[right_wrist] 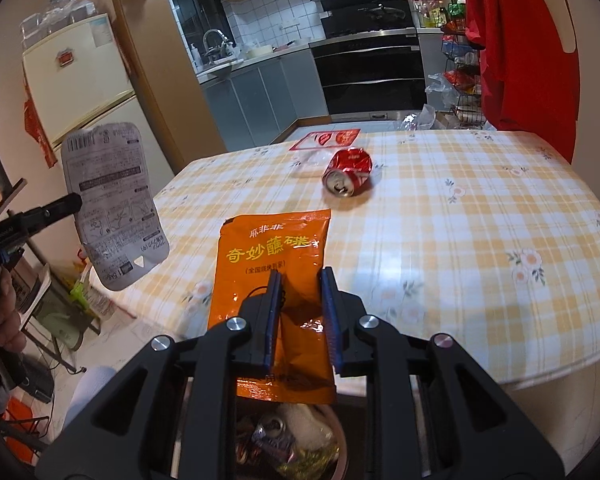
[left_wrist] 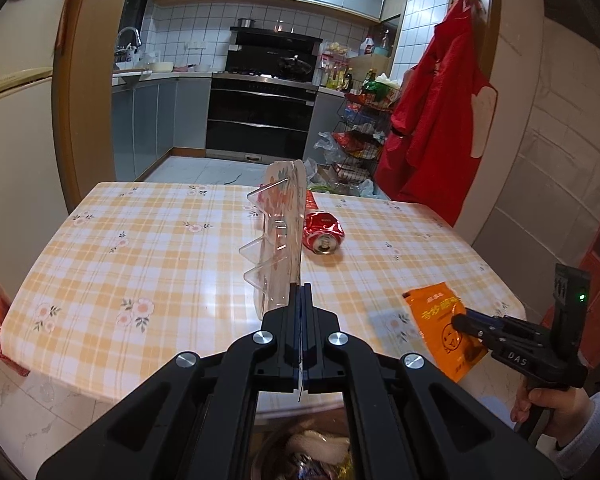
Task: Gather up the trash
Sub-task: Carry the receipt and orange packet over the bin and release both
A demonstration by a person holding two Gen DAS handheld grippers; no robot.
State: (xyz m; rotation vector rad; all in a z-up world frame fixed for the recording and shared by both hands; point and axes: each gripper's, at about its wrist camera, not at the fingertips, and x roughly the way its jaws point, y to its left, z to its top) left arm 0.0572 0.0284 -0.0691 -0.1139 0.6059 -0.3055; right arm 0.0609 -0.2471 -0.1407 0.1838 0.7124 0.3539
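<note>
L gripper (left_wrist: 301, 292) is clamped tight on the edge of a clear plastic blister pack (left_wrist: 278, 236), holding it up edge-on above the table (left_wrist: 140, 240). From the R wrist cam the same pack (right_wrist: 114, 204) shows its printed grey backing card w/ barcode, hanging in the air off the table's left edge, pinched by the L gripper (right_wrist: 74, 202).

R gripper (right_wrist: 302, 292) has its jaws parted, one each side of an orange sauce packet (right_wrist: 276, 248); can't tell if the blue pads actually touch it. The packet lies flat on the near edge of the table (right_wrist: 460, 220), its bottom end hanging over the edge. In the L cam the R gripper (left_wrist: 458, 322) sits over the orange sauce packet (left_wrist: 436, 312), held by a hand (left_wrist: 548, 406) in a grey sleeve.

Crushed red soda can (right_wrist: 348, 172) lies on its side mid-table, open end facing the cams, well apart from the packet. Same can (left_wrist: 324, 234) shows just right of the blister pack in the L view. A red-edged clear wrapper (right_wrist: 326, 140) lies flat just beyond the can, near the far edge.

Below the near table edge is a bin (right_wrist: 292, 440) w/ trash already in it: another can, white crumpled stuff, shiny wrappers. Bin (left_wrist: 304, 452) also shows under the L gripper.

Behind: kitchen w/ oven (left_wrist: 260, 116), red apron (left_wrist: 440, 120) hanging by the doorway, fridge (right_wrist: 80, 76) at left
</note>
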